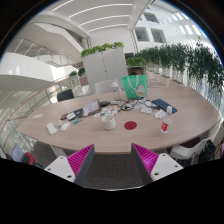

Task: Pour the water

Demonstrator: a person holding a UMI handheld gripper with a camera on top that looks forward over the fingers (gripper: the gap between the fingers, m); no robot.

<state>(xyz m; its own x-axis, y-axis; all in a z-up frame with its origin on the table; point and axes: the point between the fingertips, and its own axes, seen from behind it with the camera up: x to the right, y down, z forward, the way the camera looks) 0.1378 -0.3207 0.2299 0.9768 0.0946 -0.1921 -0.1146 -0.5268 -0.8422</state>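
Table [150, 135] clutter too small to identify

Gripper [114, 160] at bottom centre of frame, fingers spread apart, nothing between them; magenta pads [80, 158] face inward. Beyond the fingers, mid-frame: a round light wooden table [150, 132], cluttered. Near its centre a clear glass jar or cup [108, 119], with a small red disc [130, 125] just right of it on the tabletop. Behind those, upper centre, a green container [134, 88]. Papers and small items [68, 120] scattered on the left half, contents too small to tell. Row of green plants [185, 62] at upper right, white cabinet [104, 68] with plants on top at upper centre.
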